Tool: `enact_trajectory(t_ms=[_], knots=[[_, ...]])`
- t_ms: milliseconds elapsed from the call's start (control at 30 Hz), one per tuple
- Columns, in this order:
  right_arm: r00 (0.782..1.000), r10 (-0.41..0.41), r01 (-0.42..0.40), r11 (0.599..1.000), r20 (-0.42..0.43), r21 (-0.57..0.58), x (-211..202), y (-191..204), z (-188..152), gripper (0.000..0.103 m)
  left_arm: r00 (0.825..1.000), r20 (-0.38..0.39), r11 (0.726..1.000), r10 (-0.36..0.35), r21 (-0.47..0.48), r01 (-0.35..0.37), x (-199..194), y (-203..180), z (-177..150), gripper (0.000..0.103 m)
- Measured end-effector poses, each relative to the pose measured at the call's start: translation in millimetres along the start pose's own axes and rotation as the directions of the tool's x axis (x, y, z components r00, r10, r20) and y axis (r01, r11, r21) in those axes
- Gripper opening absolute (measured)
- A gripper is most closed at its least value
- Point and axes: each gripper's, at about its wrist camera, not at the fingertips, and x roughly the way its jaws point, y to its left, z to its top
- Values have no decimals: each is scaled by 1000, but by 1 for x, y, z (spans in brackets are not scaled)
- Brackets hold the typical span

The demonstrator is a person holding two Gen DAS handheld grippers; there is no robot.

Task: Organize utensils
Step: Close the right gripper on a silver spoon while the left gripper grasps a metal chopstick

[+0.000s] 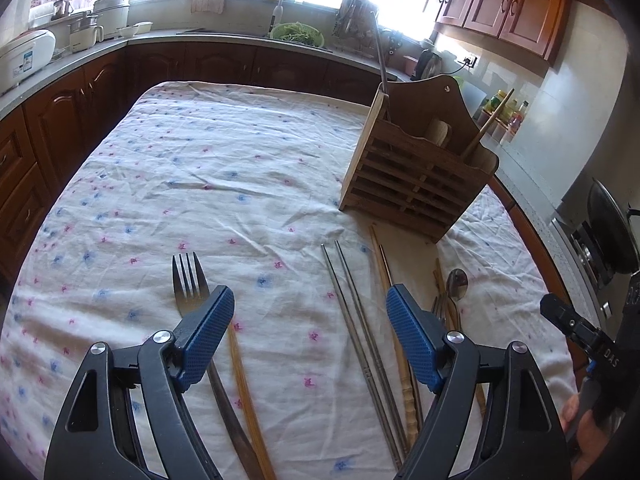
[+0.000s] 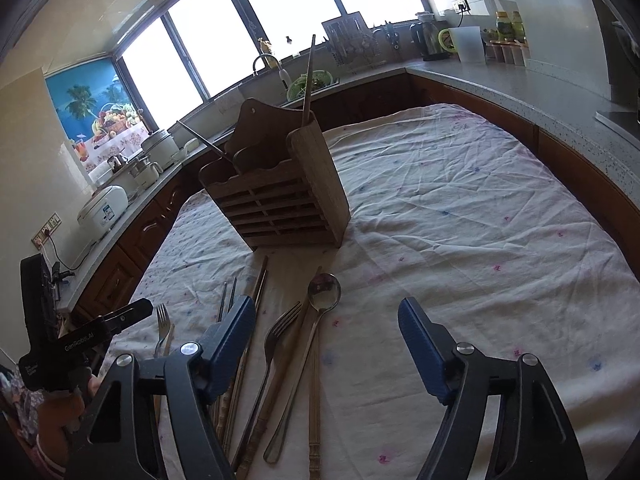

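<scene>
Two grippers hang low over the worktop [image 1: 224, 168], which is covered by a crumpled white cloth [image 2: 460, 208] dotted with small pink and blue flowers. The left gripper [image 1: 310, 296] has its jaws spread, with nothing pinched between the blue pads; below the gap lie a pair of metal chopsticks [image 1: 352, 304] and, nearer the left pad, a single wooden chopstick [image 1: 242, 376]. A fork [image 1: 190, 280] lies partly hidden under that left pad, its tines pointing away towards the far end of the cloth. The right gripper [image 2: 326, 316] also has its jaws spread and pinches nothing; bare cloth shows in most of the gap. Beside its left pad a loose bunch of utensils lies on the cloth: a metal spoon [image 2: 324, 294] with its bowl towards the holder, a second fork [image 2: 280, 328] just beside it, and several wooden chopsticks [image 2: 316, 400] running alongside and partly under them. A wooden utensil holder [image 1: 420, 168] with slatted sides stands upright on the cloth beyond the utensils, a little apart from their tips. It already has a few long pieces sticking up out of its compartments, among them a thin stick [image 2: 308, 80] leaning above the rim. Kitchen cabinets [image 1: 500, 8] and a bright window [image 2: 248, 24] ring the room behind.
</scene>
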Motion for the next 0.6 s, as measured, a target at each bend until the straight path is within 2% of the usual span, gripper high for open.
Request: enact_trajectory(t_ms=[67,167,400,500,600], knots=[[1000,-1,1,1000,-20,2,7,0,-1,66,1000,-22,1000,-3,8,4,7,-2,0,71],[998,8,-8,1000,-57,-5,19,2,-2,54,998,-61,1000,-12,11,12,20,-3,-1,53],[985,18,-23,999,-171,-28,55,11,-8,31,992,-122,999,-29,26,33,44,-8,0,39],[978,20,-24,1000,-209,-17,69,10,-11,30,989,-146,999,-26,36,31,54,-9,3,38],[980,2,-1,1000,-199,2,76,4,-9,32,986,-163,999,-25,38,31,63,-8,6,38]])
